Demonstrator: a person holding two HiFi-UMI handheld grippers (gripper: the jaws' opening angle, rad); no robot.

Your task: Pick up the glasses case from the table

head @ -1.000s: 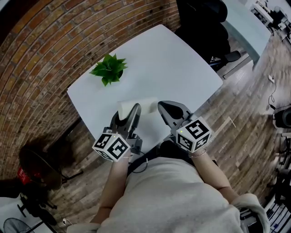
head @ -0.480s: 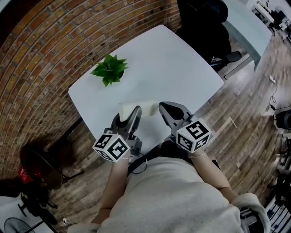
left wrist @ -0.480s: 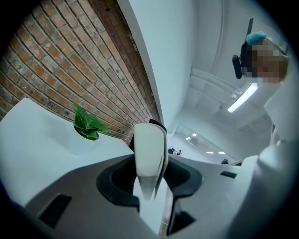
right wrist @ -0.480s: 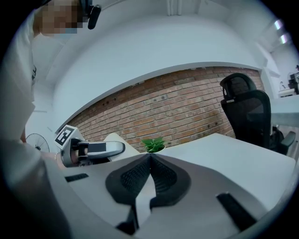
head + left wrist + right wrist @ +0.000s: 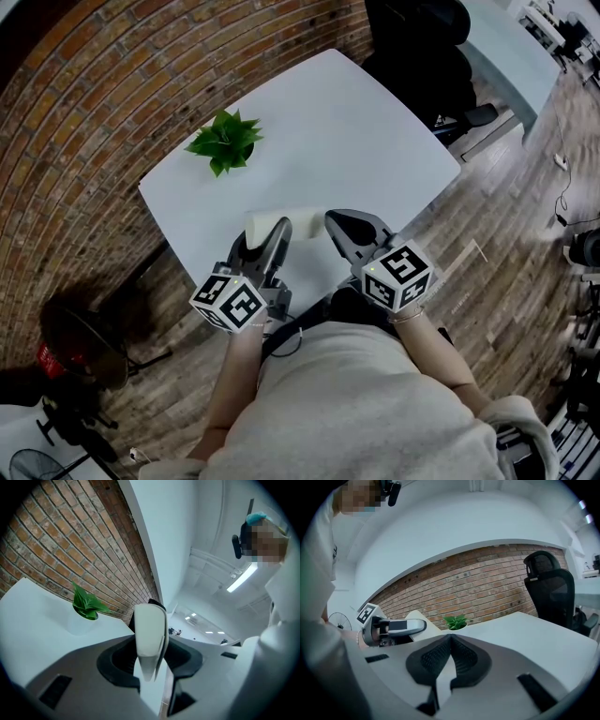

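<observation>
The glasses case (image 5: 300,217) is a white oblong at the near edge of the white table (image 5: 356,131). My left gripper (image 5: 272,234) is shut on its near end. In the left gripper view the case (image 5: 149,630) stands on its narrow side between the two dark pads of that gripper (image 5: 150,662). Whether it still touches the table I cannot tell. My right gripper (image 5: 345,228) hovers just right of the case, shut and empty. In the right gripper view its pads (image 5: 449,641) meet with nothing between them, and the left gripper (image 5: 396,627) shows at left.
A small green potted plant (image 5: 225,141) stands near the table's far left edge by the brick wall (image 5: 112,84). A black office chair (image 5: 422,47) sits beyond the far corner. A fan (image 5: 75,347) stands on the wooden floor at lower left.
</observation>
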